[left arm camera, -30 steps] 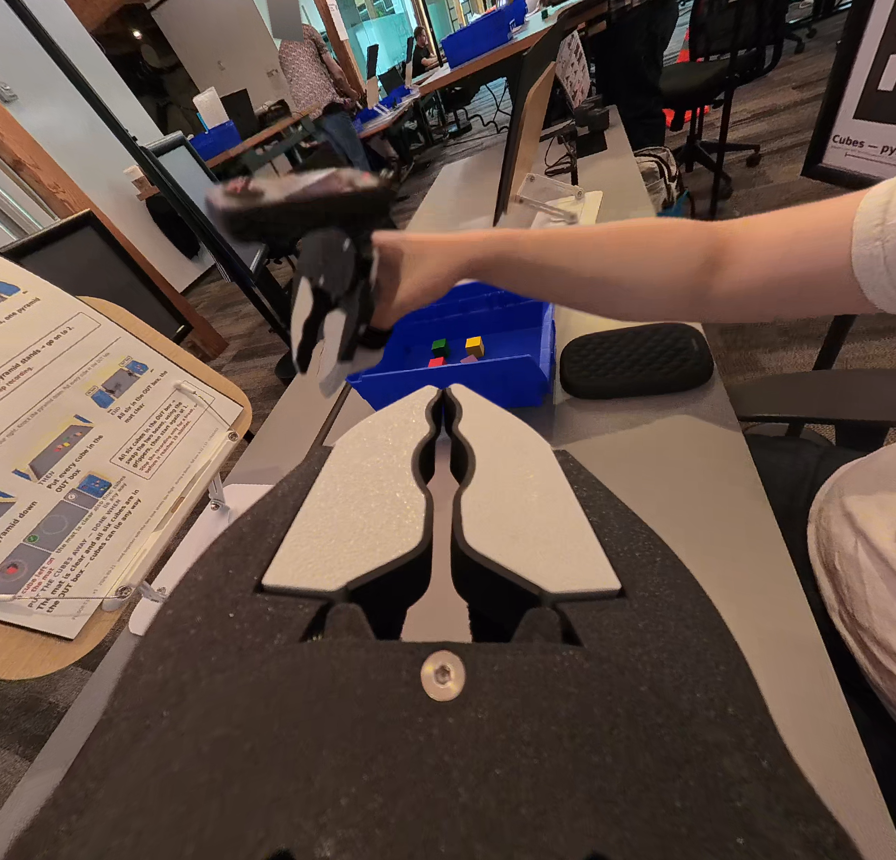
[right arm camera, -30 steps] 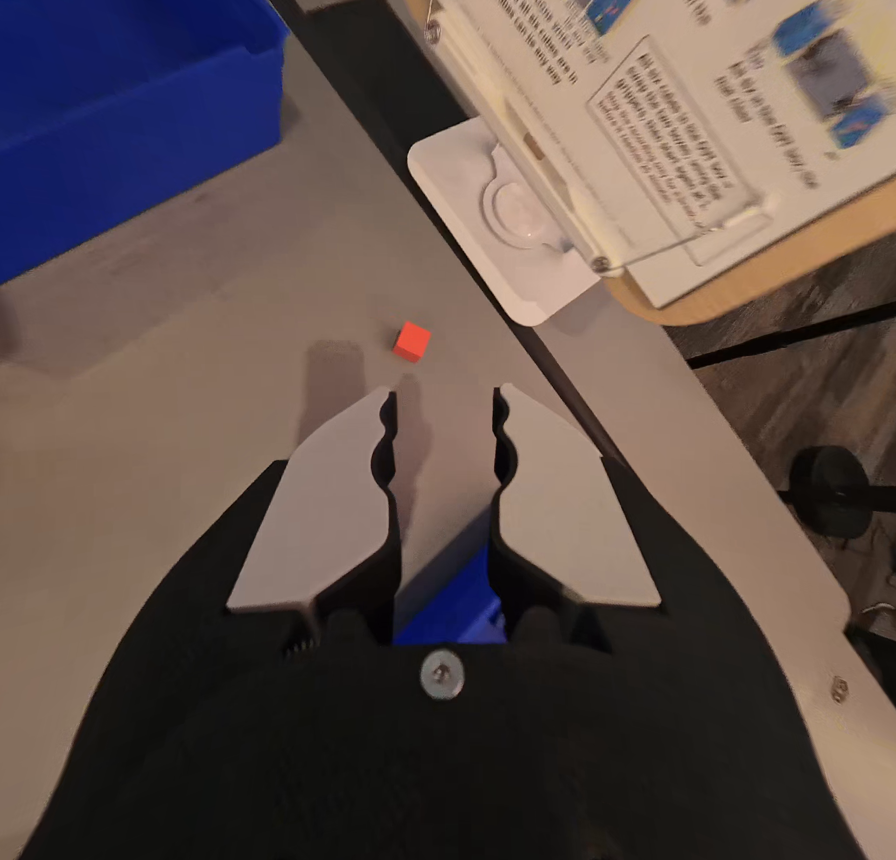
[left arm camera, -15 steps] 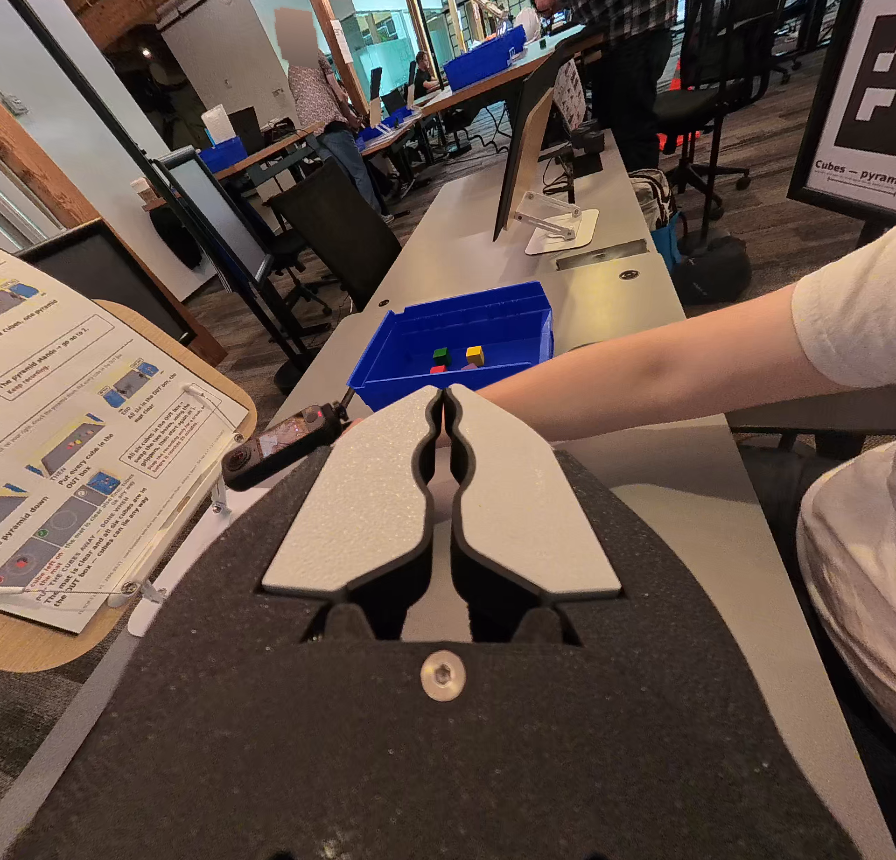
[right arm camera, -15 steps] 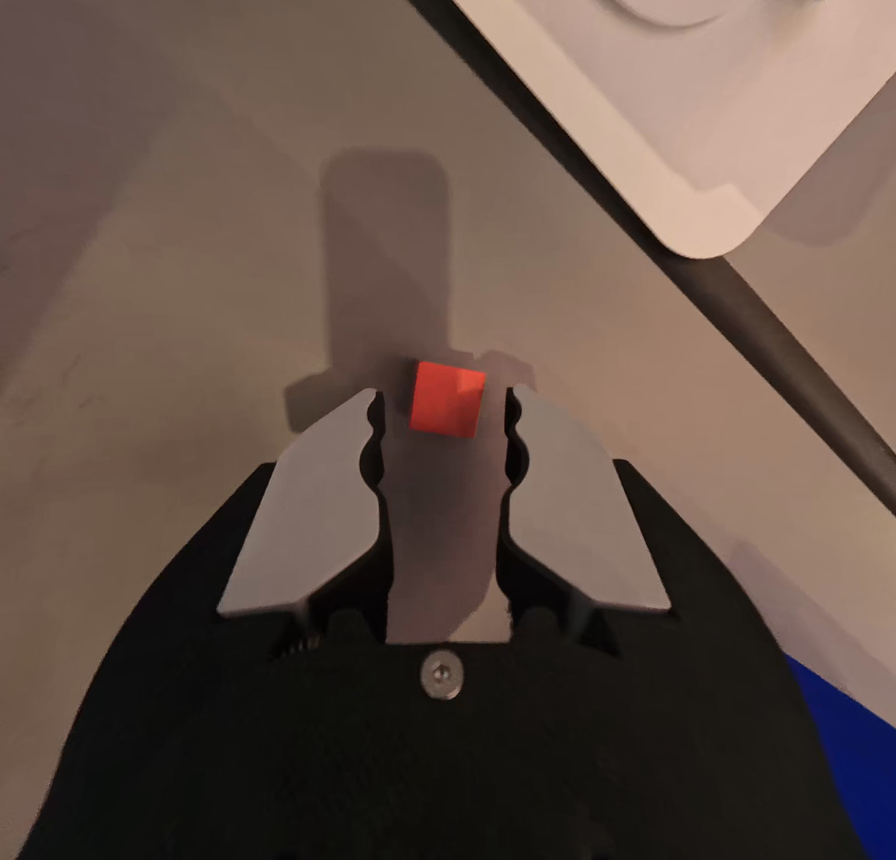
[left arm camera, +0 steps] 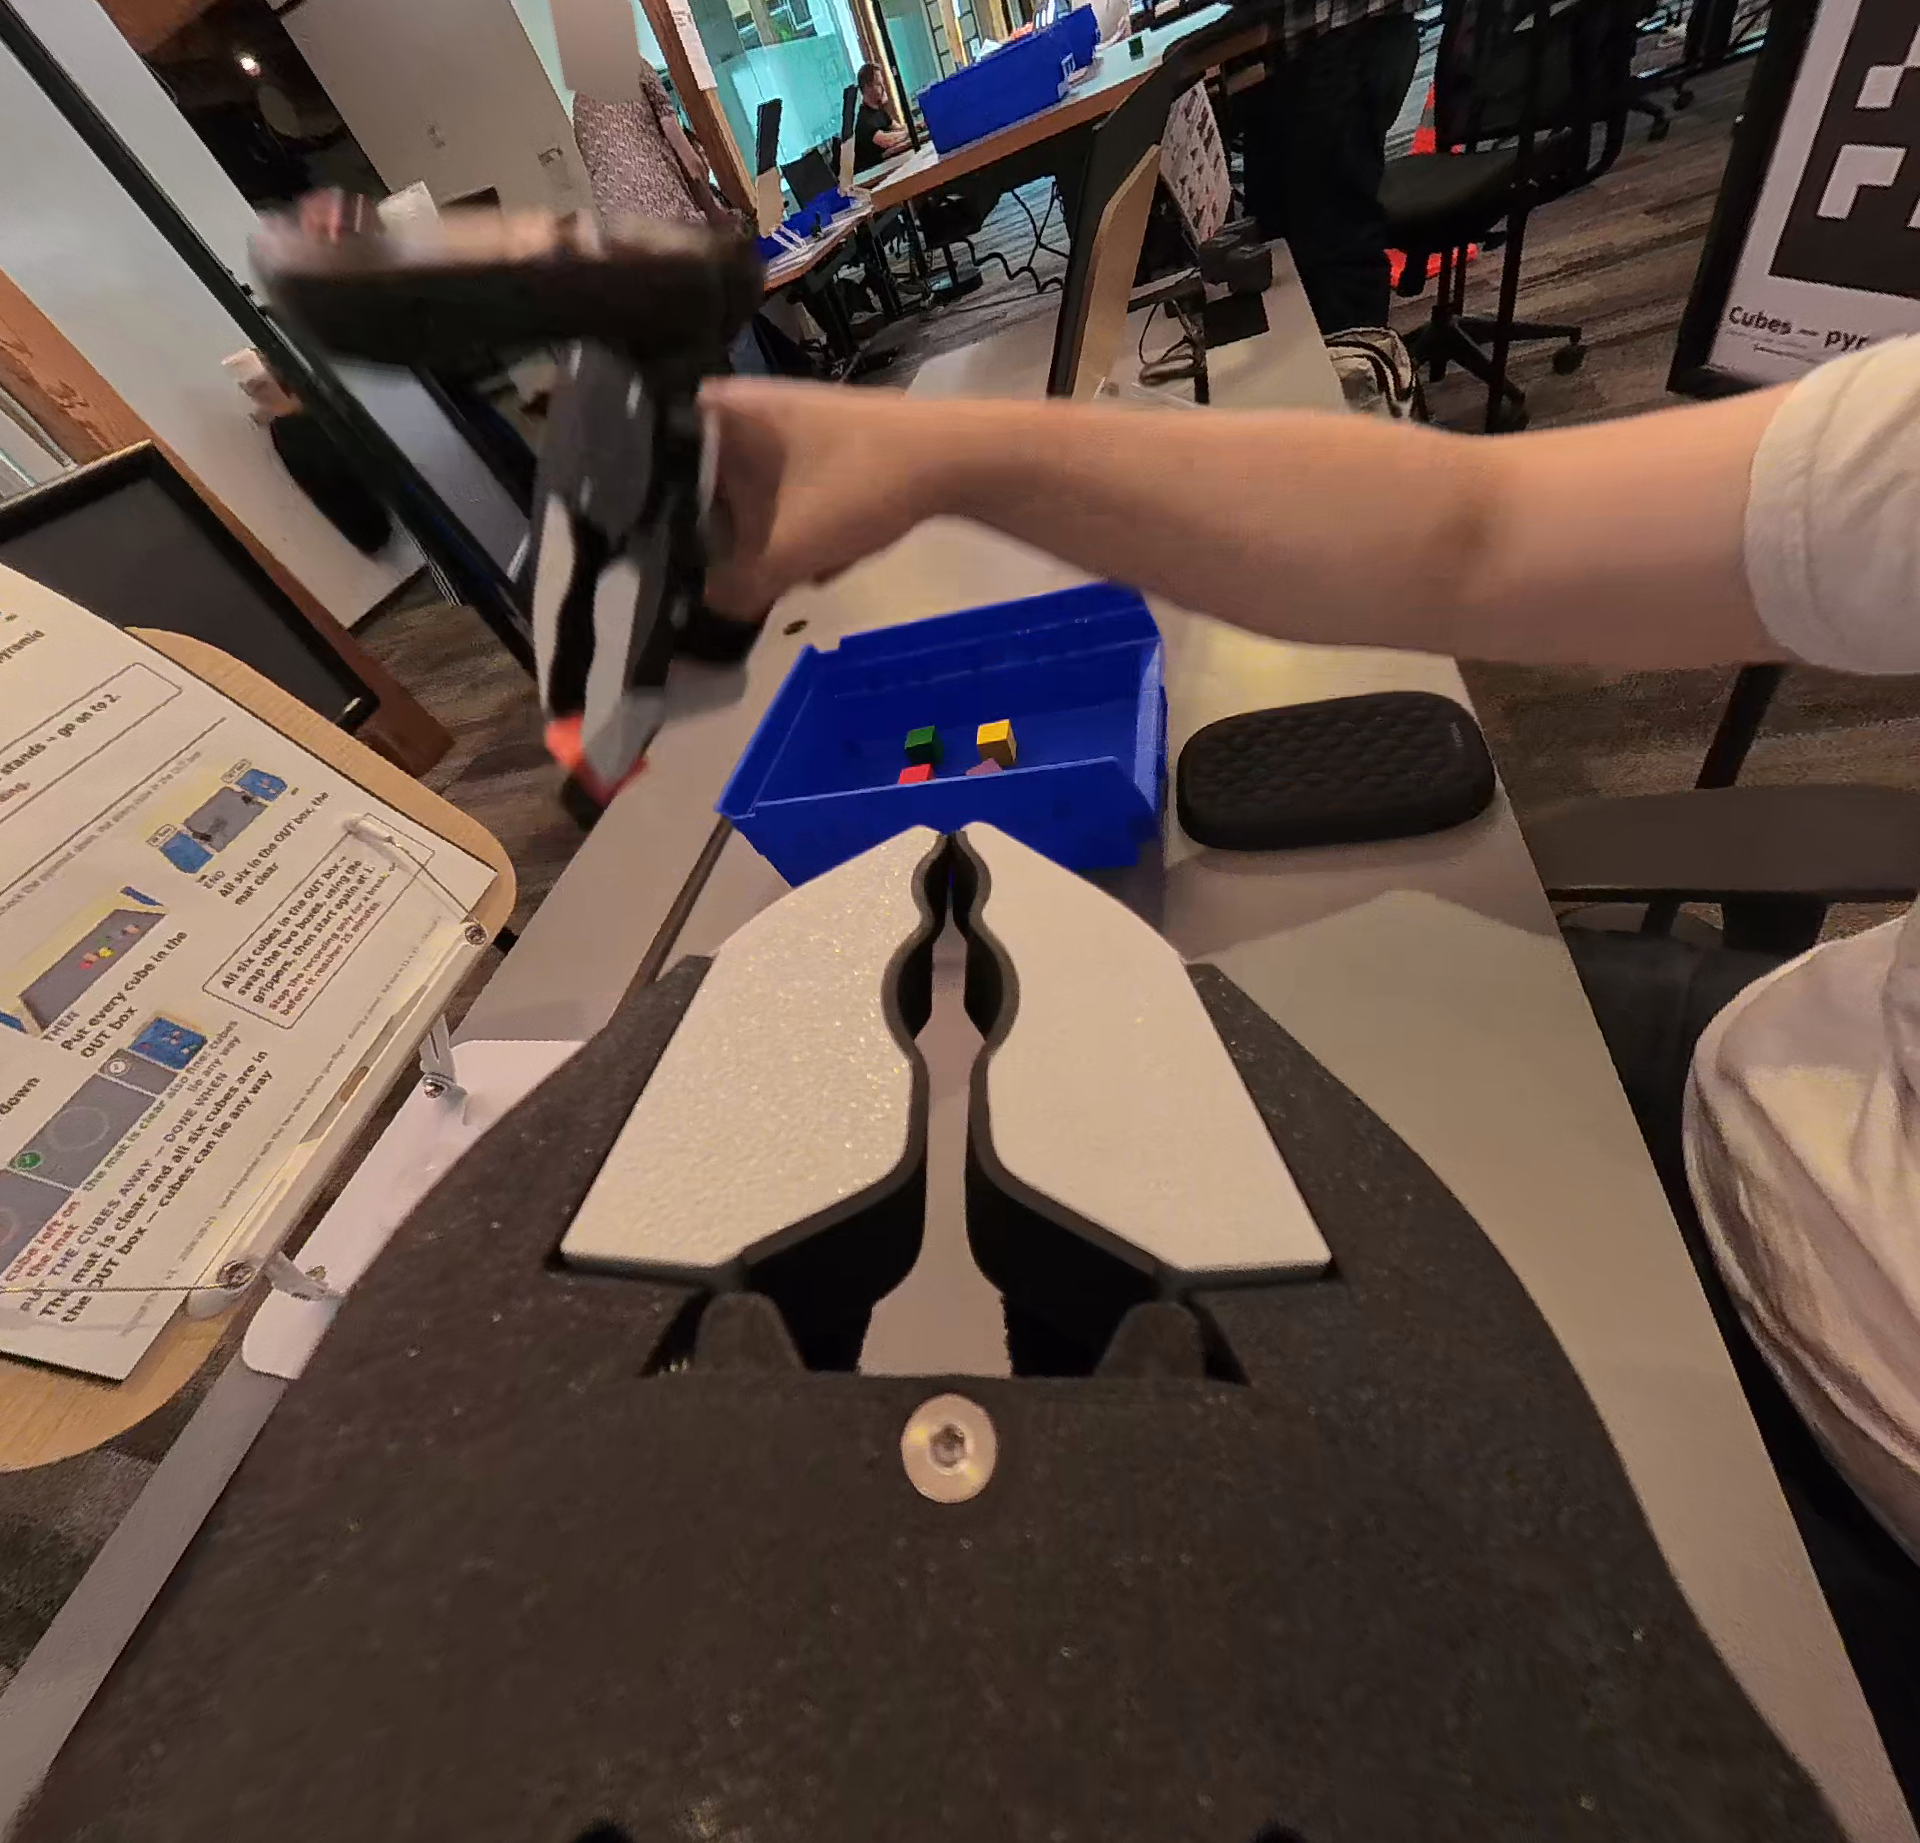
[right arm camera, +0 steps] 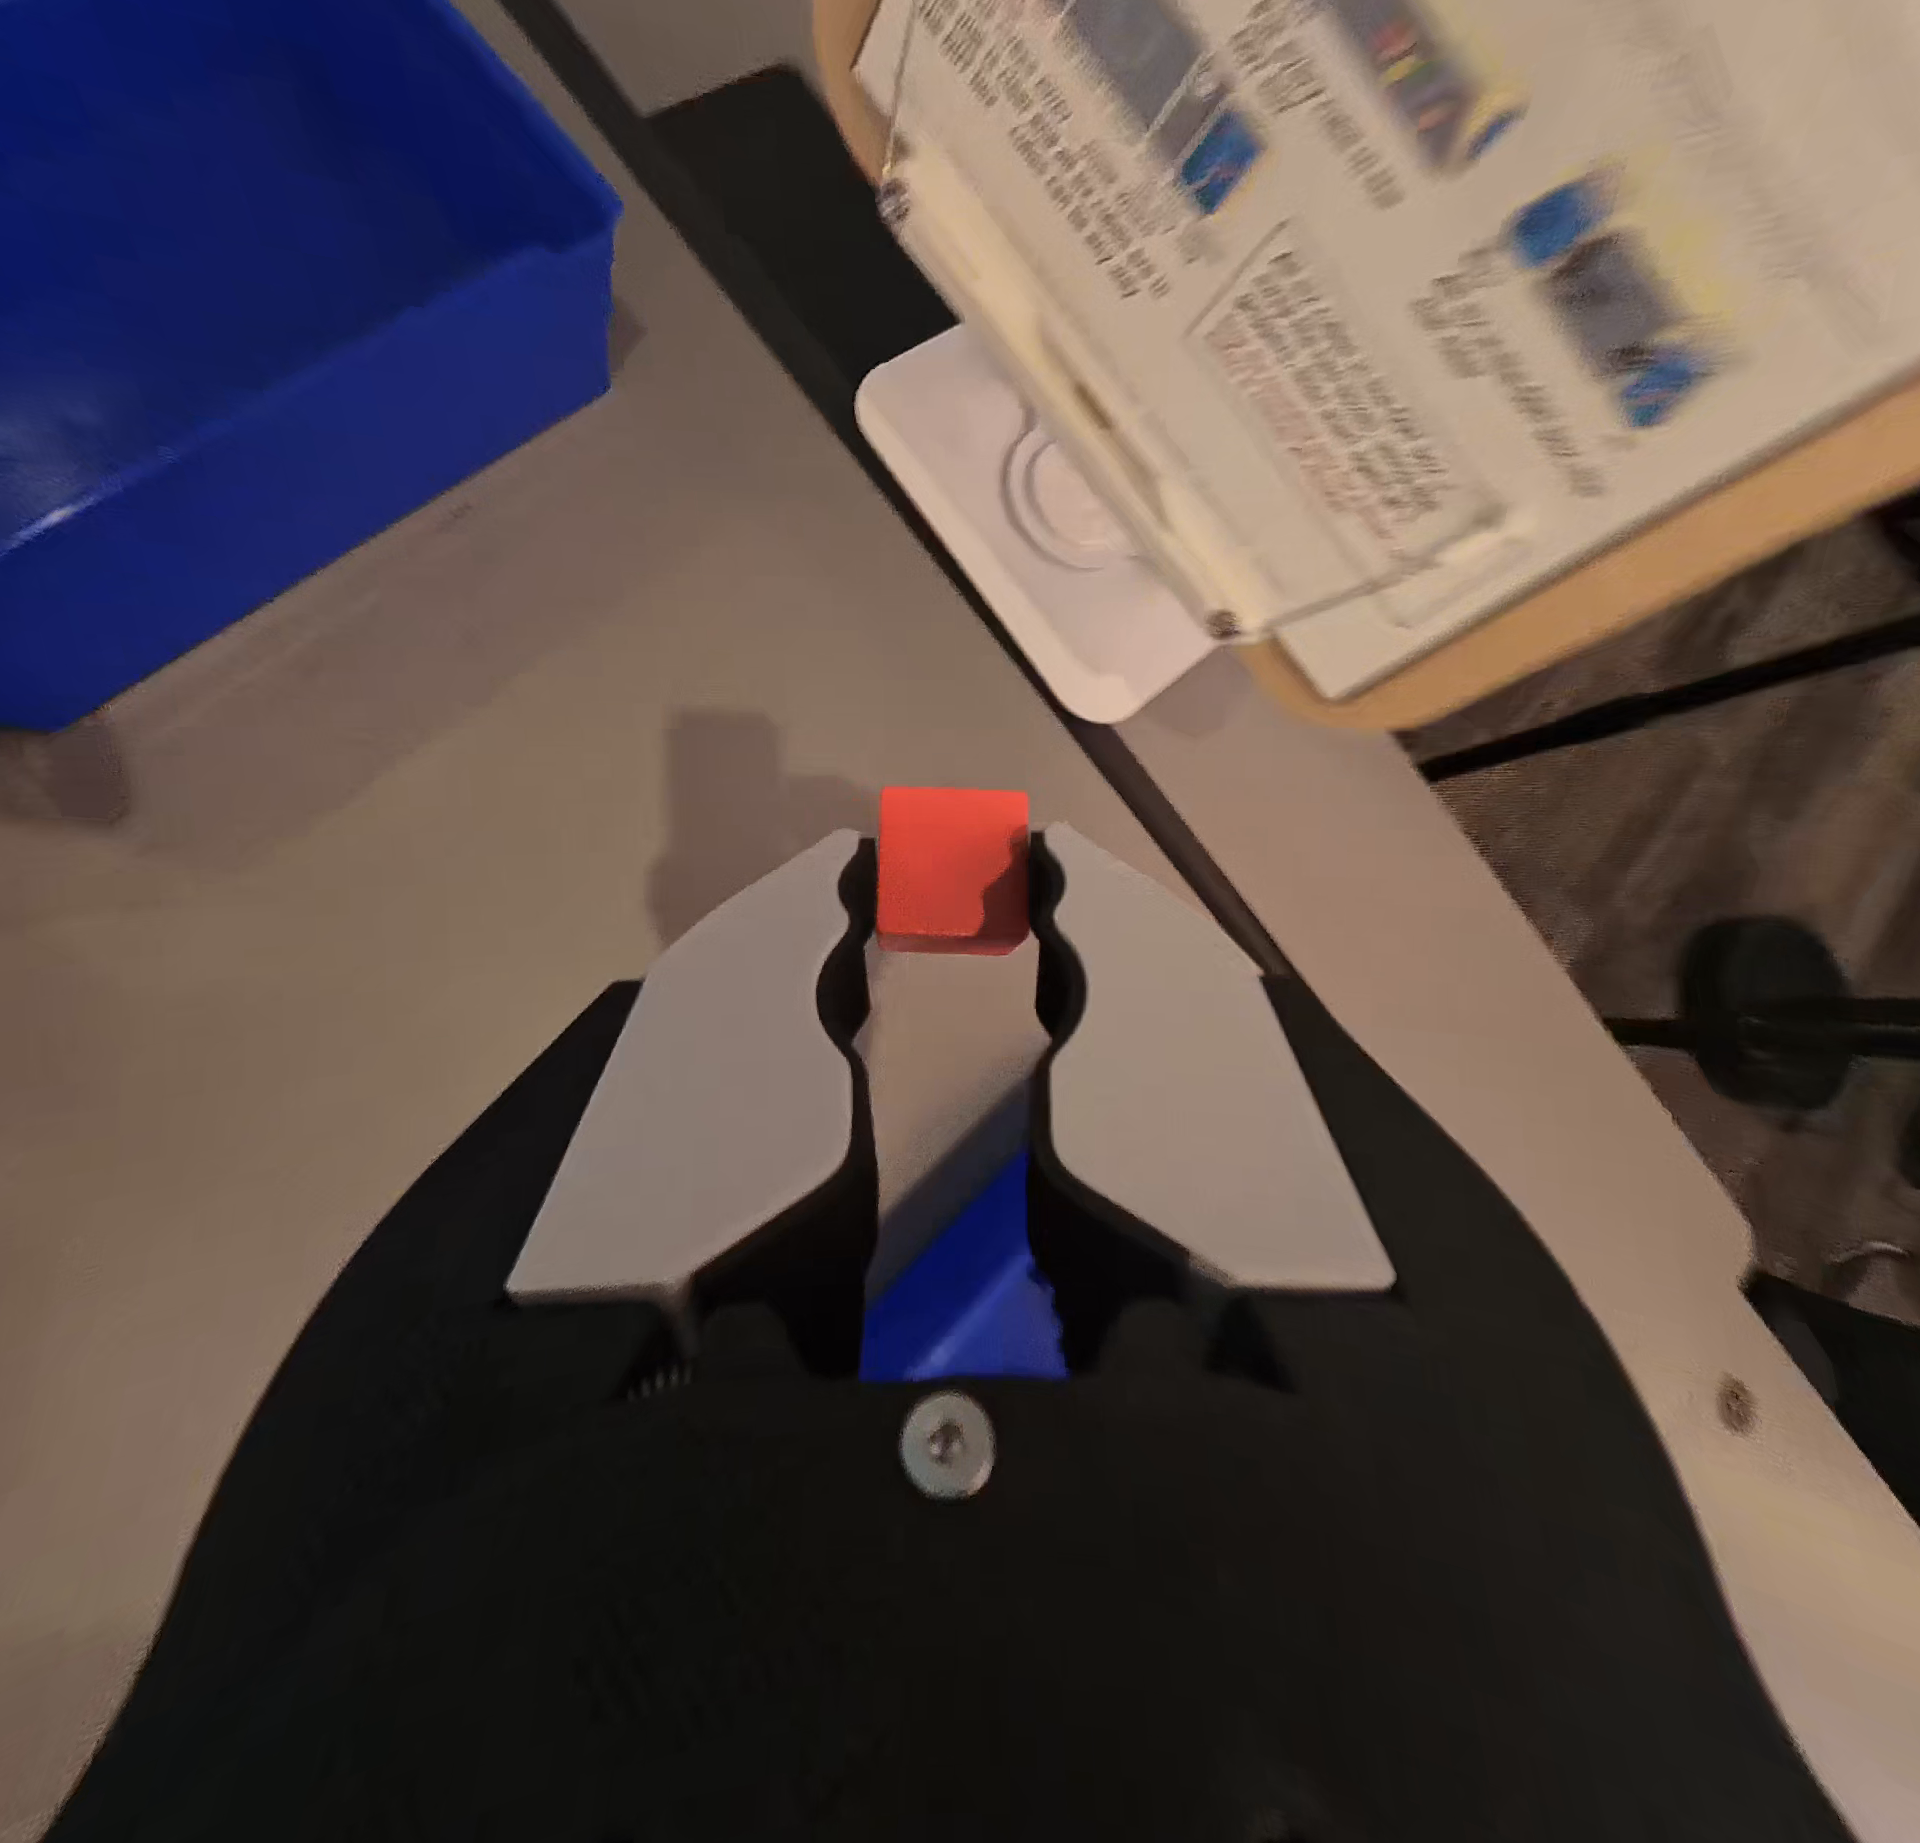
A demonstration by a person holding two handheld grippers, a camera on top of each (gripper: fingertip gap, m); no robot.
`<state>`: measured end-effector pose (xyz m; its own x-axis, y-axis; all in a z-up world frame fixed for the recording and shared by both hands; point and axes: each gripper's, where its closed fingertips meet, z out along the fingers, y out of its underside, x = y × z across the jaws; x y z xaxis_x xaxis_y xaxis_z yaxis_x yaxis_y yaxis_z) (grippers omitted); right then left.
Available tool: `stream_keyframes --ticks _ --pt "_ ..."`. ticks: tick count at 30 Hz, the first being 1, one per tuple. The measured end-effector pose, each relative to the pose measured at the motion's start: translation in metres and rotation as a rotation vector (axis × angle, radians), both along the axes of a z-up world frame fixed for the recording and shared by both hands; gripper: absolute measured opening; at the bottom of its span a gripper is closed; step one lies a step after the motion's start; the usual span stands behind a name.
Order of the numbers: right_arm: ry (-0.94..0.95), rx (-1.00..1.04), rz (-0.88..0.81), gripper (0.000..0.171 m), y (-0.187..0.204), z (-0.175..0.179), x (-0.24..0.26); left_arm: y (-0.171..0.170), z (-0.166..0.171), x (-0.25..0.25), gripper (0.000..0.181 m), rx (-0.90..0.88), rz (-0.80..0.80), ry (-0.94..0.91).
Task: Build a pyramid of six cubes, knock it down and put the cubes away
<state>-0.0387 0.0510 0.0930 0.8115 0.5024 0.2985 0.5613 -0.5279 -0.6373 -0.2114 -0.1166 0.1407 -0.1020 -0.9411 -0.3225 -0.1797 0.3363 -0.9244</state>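
With right tongs [right arm camera: 951,863] clamping the orange cube [right arm camera: 948,871] above the tabletop [right arm camera: 343,858] and left tongs [left arm camera: 951,848] closed empty, it's put-away: next, carry to the blue bin [right arm camera: 260,266] at 10 o'clock and release.

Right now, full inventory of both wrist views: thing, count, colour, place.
orange-red cube: 1, orange-red, clamped between the right gripper's fingertips, lifted off the desk
cubes in bin: 4 showing, green, yellow, red, one pale and partly hidden
bin: 1, blue, on the desk ahead of the left gripper
second bin: 1, blue, no cubes visible in it, right wrist view upper left
pad: 1, black, right of the bin
instruction sheet: 1, white, on a stand left of the desk
desk: 1, grey
left gripper: shut, empty
right gripper: shut on the cube
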Motion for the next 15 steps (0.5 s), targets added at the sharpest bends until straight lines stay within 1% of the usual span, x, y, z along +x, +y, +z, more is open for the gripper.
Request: stream_keyframes --ticks 1,3,5,6,8,10,13,15 --pt "-0.004 0.03 -0.015 0.029 -0.016 0.016 0.013 0.0 -0.002 0.002 0.0 0.001 0.0 0.008" --pt "-0.014 0.058 -0.064 0.029 -0.049 0.032 0.047 -0.002 -0.003 0.005 0.0 0.008 -0.003 0.018" --pt "0.001 0.07 -0.132 0.029 -0.077 0.027 0.083 -0.006 -0.002 0.006 0.0 0.017 -0.007 0.014" --pt "0.016 0.05 -0.167 0.029 -0.089 0.014 0.099 -0.008 -0.001 0.007 0.0 0.017 -0.009 0.008" --pt "0.033 -0.045 -0.225 0.029 -0.112 -0.029 0.128 -0.012 0.001 0.009 0.0 0.011 -0.022 0.001" --pt "0.058 -0.163 -0.25 0.029 -0.131 -0.084 0.145 -0.016 0.0 0.011 0.0 0.016 -0.03 0.004" --pt "0.089 -0.317 -0.247 0.03 -0.148 -0.158 0.155 -0.019 -0.002 0.013 0.0 0.024 -0.036 0.014" --pt "0.094 -0.383 -0.23 0.03 -0.154 -0.192 0.157 -0.019 -0.004 0.014 0.0 0.022 -0.035 0.022"
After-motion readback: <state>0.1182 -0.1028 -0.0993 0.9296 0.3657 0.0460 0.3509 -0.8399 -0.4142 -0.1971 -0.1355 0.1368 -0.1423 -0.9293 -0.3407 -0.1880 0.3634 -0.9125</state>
